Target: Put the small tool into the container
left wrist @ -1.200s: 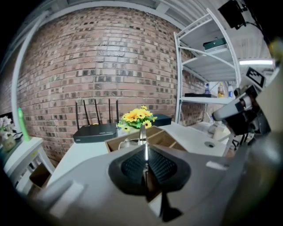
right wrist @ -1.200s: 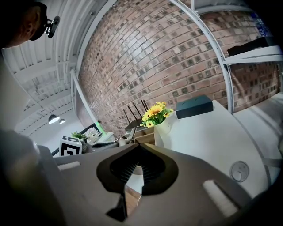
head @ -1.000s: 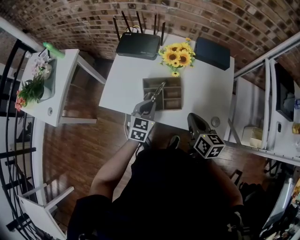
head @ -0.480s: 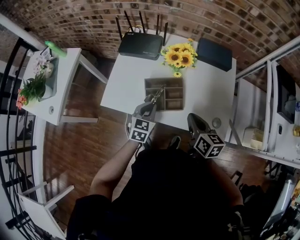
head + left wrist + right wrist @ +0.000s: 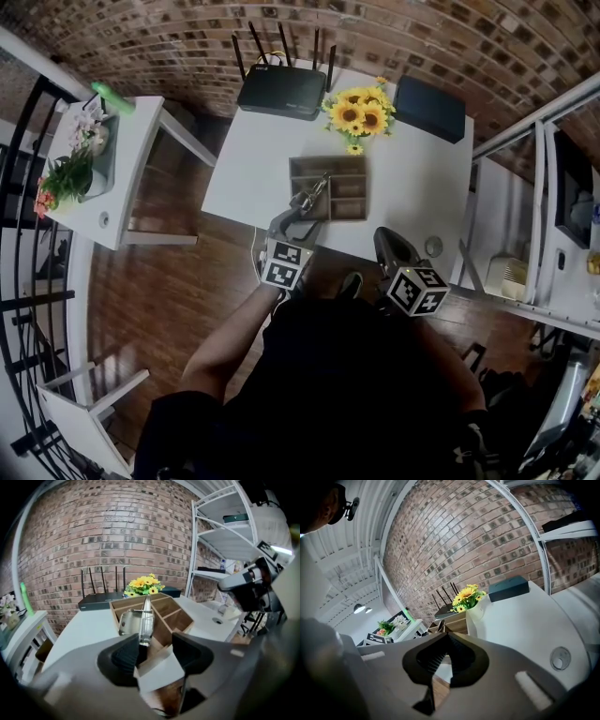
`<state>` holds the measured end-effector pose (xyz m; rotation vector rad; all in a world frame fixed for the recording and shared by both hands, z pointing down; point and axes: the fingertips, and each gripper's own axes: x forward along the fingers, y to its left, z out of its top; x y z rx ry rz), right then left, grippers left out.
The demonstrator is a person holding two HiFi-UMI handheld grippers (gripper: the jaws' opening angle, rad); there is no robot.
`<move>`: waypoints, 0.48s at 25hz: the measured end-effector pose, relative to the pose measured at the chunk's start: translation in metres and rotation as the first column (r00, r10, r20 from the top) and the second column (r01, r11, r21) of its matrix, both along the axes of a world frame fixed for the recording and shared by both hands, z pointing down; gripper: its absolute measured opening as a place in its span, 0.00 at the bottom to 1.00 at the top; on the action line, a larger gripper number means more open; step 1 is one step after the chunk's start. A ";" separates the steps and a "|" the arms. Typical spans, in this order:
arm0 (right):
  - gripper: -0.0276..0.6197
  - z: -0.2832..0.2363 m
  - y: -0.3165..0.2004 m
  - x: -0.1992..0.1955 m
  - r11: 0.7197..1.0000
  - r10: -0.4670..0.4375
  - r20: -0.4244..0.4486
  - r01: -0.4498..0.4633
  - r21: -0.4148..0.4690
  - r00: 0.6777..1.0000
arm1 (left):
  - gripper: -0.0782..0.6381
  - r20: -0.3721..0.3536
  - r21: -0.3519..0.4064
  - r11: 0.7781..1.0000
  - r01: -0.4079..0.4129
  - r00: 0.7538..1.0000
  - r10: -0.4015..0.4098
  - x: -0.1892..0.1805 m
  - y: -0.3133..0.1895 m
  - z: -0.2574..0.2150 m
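Observation:
The small metal tool (image 5: 140, 623) leans into the left compartment of the wooden container (image 5: 174, 616), its dark handle end still between my left gripper's (image 5: 154, 651) jaws. Those jaws are opening: the handle lies beside the left pad and the right pad stands clear of it. In the head view the tool (image 5: 315, 192) slants over the container (image 5: 349, 199), with the left gripper (image 5: 295, 223) at the table's near edge. My right gripper (image 5: 392, 246) hovers by the same edge to the right; its pads (image 5: 449, 641) meet with nothing between them.
On the white table (image 5: 253, 159) stand a black router (image 5: 281, 91), a vase of sunflowers (image 5: 356, 112) and a dark box (image 5: 427, 105). A small round disc (image 5: 430, 245) lies near the right gripper. A side table with plants (image 5: 89, 159) is at left, metal shelving (image 5: 553, 187) at right.
My left gripper's jaws have spread apart from the tool, and the gripper has drawn back slightly. The tool has sunk a little lower into the container. The right gripper has not moved.

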<state>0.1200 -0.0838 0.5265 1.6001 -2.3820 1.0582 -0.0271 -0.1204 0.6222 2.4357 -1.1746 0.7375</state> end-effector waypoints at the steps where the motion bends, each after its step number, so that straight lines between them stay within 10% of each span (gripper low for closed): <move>1: 0.06 0.000 0.000 0.000 1.000 0.000 0.000 0.000 0.001 1.000 | 0.42 -0.005 0.003 1.000 0.011 1.000 -0.011 -0.002 0.001 -0.002; 12: 0.06 -0.007 -0.001 -0.007 0.999 -0.015 -0.021 0.015 0.040 1.000 | 0.30 -0.268 0.071 0.987 0.144 0.956 -0.121 -0.010 0.008 -0.112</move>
